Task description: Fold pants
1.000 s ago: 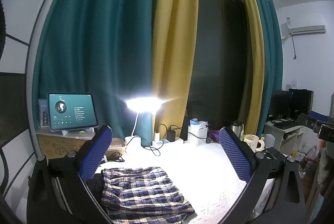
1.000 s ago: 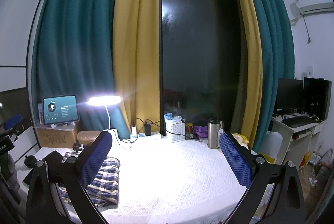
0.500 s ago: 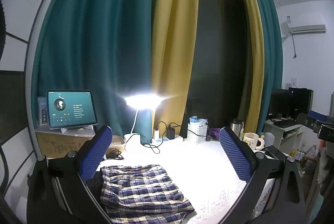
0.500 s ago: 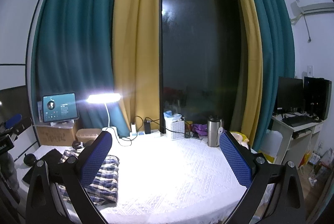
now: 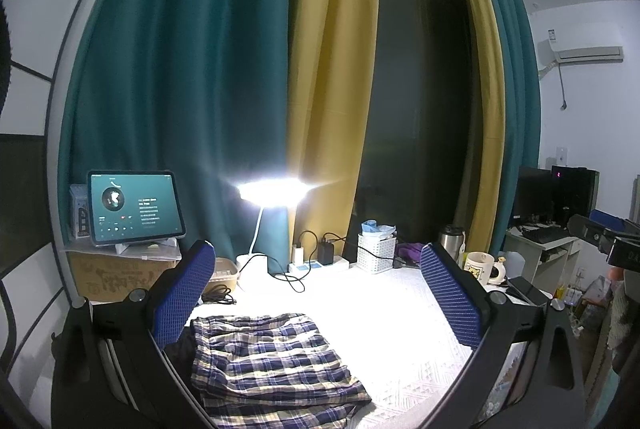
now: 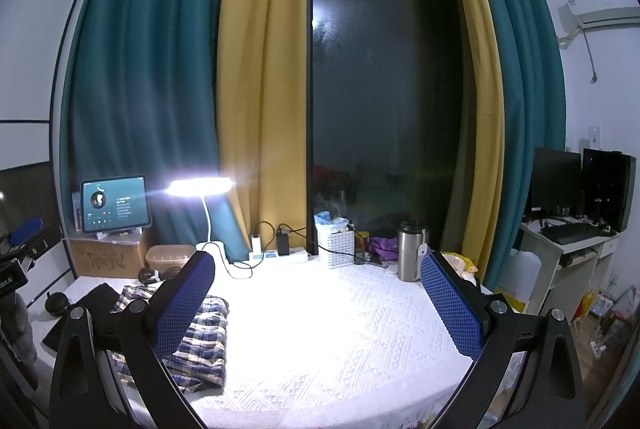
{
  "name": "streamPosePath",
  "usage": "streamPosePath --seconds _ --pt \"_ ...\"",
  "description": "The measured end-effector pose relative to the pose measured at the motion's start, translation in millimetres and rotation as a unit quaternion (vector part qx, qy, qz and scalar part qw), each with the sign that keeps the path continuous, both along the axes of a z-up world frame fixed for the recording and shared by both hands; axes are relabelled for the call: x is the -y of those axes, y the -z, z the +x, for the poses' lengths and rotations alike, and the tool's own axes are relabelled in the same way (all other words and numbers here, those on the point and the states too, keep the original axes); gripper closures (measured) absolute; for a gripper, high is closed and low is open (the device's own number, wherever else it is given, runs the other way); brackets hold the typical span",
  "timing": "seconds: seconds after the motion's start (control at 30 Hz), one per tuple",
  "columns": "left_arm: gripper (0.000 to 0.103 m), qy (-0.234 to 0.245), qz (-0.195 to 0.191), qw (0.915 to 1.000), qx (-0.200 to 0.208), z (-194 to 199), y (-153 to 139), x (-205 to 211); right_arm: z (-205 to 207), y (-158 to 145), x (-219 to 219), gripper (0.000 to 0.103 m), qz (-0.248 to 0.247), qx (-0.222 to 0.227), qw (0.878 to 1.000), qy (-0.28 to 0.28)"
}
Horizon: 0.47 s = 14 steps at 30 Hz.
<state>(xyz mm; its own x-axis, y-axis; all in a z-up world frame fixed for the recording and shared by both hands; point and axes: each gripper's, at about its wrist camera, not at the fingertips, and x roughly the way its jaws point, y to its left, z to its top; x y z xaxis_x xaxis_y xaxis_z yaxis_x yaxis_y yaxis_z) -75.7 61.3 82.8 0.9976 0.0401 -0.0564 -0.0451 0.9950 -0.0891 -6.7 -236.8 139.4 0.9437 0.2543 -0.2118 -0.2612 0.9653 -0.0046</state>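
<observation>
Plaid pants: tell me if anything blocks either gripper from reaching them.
Nothing visible does. The plaid pants lie on the white tablecloth, right under the open left gripper. Only bare cloth lies between them and the open right gripper. A black cloth lies at their far side.

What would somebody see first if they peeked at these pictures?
The glaring white desk lamp at the back of the table, in front of the teal and yellow curtains, grabs the eye first. Next comes the plaid pants lying on the white tablecloth at the table's left end. The open left gripper and open right gripper frame each view with blue pads, holding nothing.
</observation>
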Motion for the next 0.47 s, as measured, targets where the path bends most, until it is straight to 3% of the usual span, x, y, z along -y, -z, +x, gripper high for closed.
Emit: streamPosePath --seconds 0.47 --pt "0.001 0.004 0.0 1.0 -0.004 -2.5 -2.9 2.2 1.2 3.0 1.8 0.0 0.0 -0.002 1.0 0.0"
